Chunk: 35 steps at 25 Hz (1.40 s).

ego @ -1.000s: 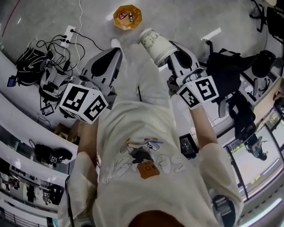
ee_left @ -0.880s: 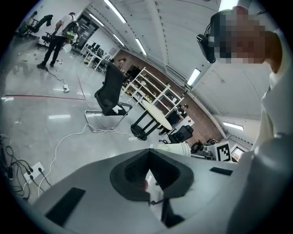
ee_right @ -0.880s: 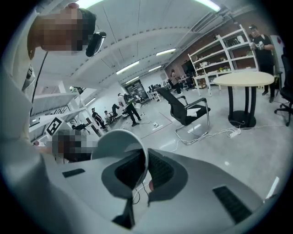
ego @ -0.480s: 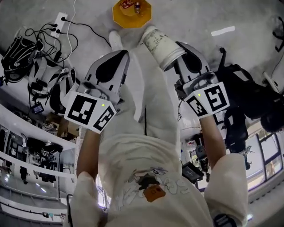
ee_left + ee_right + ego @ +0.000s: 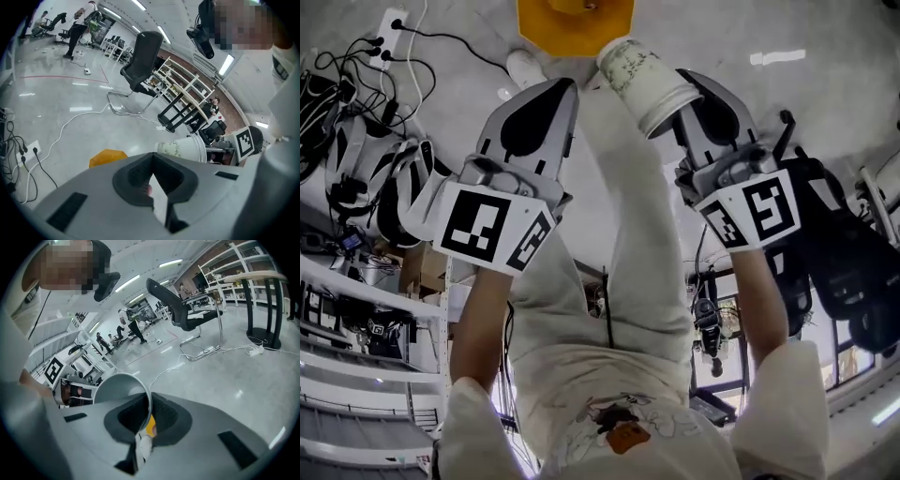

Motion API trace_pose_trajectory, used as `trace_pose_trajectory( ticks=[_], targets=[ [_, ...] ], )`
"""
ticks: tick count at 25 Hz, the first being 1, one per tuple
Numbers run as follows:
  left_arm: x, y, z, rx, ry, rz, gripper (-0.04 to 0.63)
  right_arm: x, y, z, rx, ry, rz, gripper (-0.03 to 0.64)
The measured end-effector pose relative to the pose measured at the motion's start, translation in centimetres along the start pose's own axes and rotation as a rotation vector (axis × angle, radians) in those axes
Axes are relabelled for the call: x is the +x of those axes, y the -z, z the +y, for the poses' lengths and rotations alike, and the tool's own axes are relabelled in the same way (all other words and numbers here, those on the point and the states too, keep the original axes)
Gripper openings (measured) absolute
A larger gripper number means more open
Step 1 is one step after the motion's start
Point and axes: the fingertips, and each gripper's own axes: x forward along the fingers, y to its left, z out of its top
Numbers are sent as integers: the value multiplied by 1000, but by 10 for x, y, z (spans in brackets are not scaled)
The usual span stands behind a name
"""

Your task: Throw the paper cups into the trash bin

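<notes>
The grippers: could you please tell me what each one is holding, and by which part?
The right gripper pinches the paper cup by its wall at the rim of the open mouth. The left gripper is shut on nothing.

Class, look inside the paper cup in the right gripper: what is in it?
The paper cup shows a bare pale interior, with only one jaw of the right gripper reaching in at its rim. The gripper's body covers the lower inside.

A black office chair (image 5: 143,58) stands beside white shelving (image 5: 185,91).
</notes>
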Motion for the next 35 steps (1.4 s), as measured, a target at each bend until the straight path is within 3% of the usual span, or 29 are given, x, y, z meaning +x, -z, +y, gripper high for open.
trace_pose_trajectory(
  ticks=[9, 12, 17, 25, 32, 35],
  targets=[
    [65, 58, 65, -17, -73, -9, 5, 76, 65, -37, -57, 13, 53, 23],
    [87, 79, 100, -57, -110, 7, 5, 105, 85, -46, -75, 35, 70, 23],
    [118, 105, 146, -73, -178, 59, 5, 143, 118, -62, -10, 98, 109, 23],
    [156, 125, 172, -90, -202, 121, 5, 182, 140, -78, 18, 157, 162, 25],
    [169, 142, 205, -214, -286, 163, 5, 217, 162, -87, 21, 226, 232, 25],
    [175, 143, 205, -192, -306, 177, 5, 222, 170, -95, 47, 275, 257, 25]
  ],
)
